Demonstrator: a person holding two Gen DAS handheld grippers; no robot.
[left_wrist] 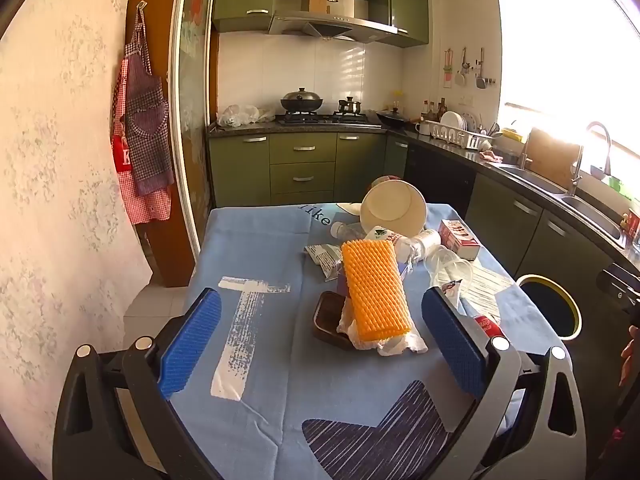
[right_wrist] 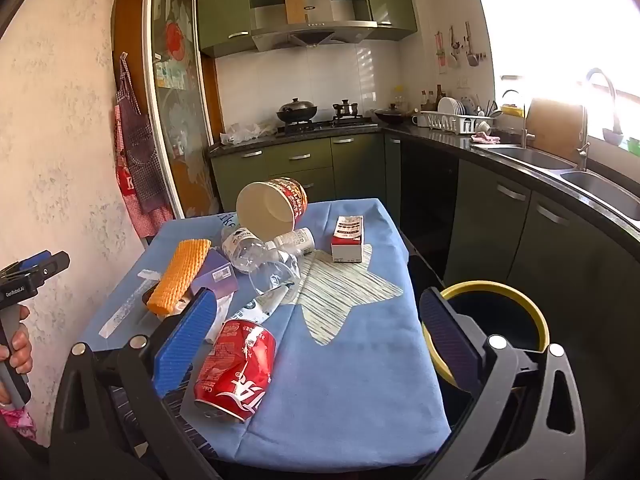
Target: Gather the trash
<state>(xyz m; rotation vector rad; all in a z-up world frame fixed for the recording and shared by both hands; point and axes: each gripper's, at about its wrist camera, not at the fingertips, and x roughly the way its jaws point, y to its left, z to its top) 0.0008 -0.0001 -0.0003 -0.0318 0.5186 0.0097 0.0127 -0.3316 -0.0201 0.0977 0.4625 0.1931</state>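
**Above a littered blue counter, both tools wide and empty**

On the blue-clothed counter (right_wrist: 352, 344), a heap of trash; beside its right edge, on the floor, the black bin with the yellow rim (right_wrist: 516, 292), mouth open and close to the right tool.

Largest first:
- White paper noodle tub with red printed outside (right_wrist: 268, 208), tipped on its side at the far end, resting on the bottles.
- Orange ribbed foam sleeve (left_wrist: 374, 288), lying across a dark brown plastic tray (left_wrist: 326, 316) and a crumpled white plastic bag (left_wrist: 396, 342).
- Crushed red drink can (right_wrist: 236, 372), on its side, just ahead of the right tool.
- Red and white carton (right_wrist: 348, 238), flat near the far right edge, apart from the heap.
- Clear crumpled plastic bottles (right_wrist: 250, 252) and a clear plastic cup (right_wrist: 276, 276), mid-heap.
- Small purple box (right_wrist: 216, 274), touching the foam sleeve.

Left tool (left_wrist: 320, 340): fingers spread wide, holding nothing, framing the sleeve and tray. Right tool (right_wrist: 320, 348): likewise spread and empty, the can between its fingers.

Best done, probably: lower the right tool over the can, close across its dented middle, lift clear of the wrappers, carry a short way right, release above the bin. Worth watching: a rounded can may roll or slip.

Writing: white script in Chinese characters plus "Coke" on the can; "ike" stitched on the cloth; "GenRobot.AI" on the left tool's body. Carton print too small to read.
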